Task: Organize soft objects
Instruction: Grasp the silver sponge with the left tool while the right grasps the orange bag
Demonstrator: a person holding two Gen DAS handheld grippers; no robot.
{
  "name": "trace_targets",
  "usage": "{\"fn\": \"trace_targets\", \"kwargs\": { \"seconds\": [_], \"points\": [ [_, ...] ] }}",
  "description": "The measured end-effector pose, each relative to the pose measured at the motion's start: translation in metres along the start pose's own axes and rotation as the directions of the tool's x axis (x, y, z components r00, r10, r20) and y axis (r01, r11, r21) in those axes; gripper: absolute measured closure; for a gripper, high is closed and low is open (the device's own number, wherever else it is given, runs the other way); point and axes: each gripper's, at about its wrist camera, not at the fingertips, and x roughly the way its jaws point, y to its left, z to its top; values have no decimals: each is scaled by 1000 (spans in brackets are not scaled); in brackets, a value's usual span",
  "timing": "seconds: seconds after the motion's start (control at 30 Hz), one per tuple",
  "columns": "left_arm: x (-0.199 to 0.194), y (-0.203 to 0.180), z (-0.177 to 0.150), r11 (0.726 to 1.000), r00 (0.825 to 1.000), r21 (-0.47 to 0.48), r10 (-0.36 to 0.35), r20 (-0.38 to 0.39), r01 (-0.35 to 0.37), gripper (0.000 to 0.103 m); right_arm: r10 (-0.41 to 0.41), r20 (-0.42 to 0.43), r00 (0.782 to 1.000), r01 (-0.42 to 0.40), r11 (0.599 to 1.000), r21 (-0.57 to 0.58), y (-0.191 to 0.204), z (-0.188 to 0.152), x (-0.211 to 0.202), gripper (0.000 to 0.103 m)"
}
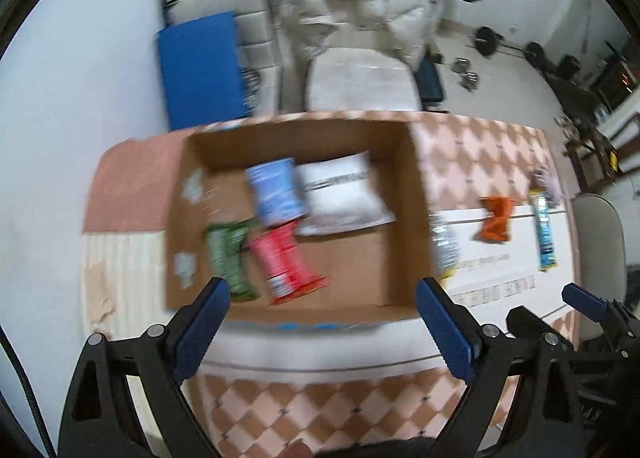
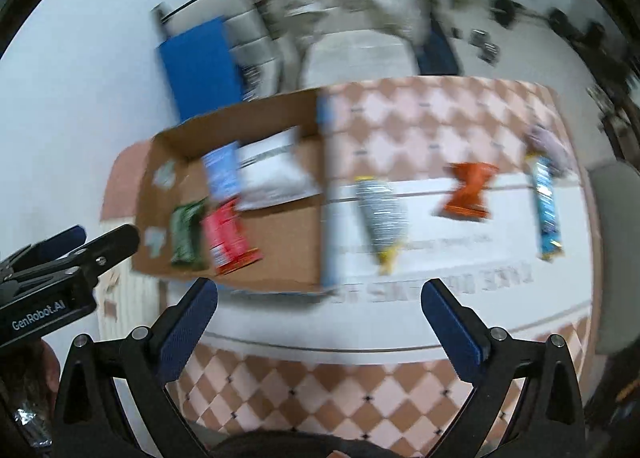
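An open cardboard box (image 1: 192,185) (image 2: 280,254) sits on the checked table. It holds a green packet (image 1: 228,258) (image 2: 185,234), a red packet (image 1: 282,262) (image 2: 226,238), a blue packet (image 1: 274,189) (image 2: 221,171) and a white pouch (image 1: 340,193) (image 2: 272,173). Right of the box lie a silver packet (image 2: 380,213) (image 1: 444,246), an orange packet (image 2: 468,195) (image 1: 496,217) and a light blue bar (image 2: 548,205) (image 1: 544,234). My left gripper (image 1: 324,298) is open and empty above the box's near edge. My right gripper (image 2: 320,298) is open and empty near the box's right corner.
The table (image 2: 420,125) has a pink checked cloth and a white mat (image 2: 460,258). Beyond it stand a white padded chair (image 1: 360,77), a blue mat (image 1: 200,69) and barbells (image 1: 504,45). A grey chair (image 1: 600,242) is at the right.
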Motion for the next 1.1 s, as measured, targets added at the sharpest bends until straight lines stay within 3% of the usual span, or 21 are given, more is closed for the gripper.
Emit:
{"fn": "trace_targets", "kwargs": {
  "seconds": [0.2, 0.3, 0.43, 0.6, 0.7, 0.9, 1.0, 1.1],
  "points": [
    [68, -107, 35, 986, 985, 140, -63, -158, 85, 8, -93, -18, 995, 95, 977, 191, -126, 14, 3, 0],
    [114, -144, 46, 988, 974, 151, -6, -228, 41, 13, -73, -28, 997, 78, 960, 270, -177, 19, 15, 0],
    [173, -176, 49, 989, 950, 145, 65, -304, -22, 16, -96, 20, 995, 83, 933, 349, -223, 22, 22, 0],
    [221, -191, 43, 993, 928, 107, 89, -361, -53, 16, -106, -14, 994, 104, 937, 334, -247, 31, 43, 0],
    [240, -191, 41, 998, 917, 42, 58, -395, -46, 16, -110, -33, 993, 115, 940, 322, -256, 42, 58, 0],
    [260, -186, 32, 998, 904, -13, 53, -424, -64, 16, 18, -84, 996, 11, 944, 329, -255, 78, 100, 0],
    [267, -189, 29, 997, 899, -9, 61, -433, -72, 16, 88, -165, 982, -31, 947, 321, -246, 100, 136, 2],
    [275, -186, 27, 997, 893, -40, 36, -449, -61, 17, 123, -262, 957, -34, 946, 323, -237, 116, 176, 12]
  ]
}}
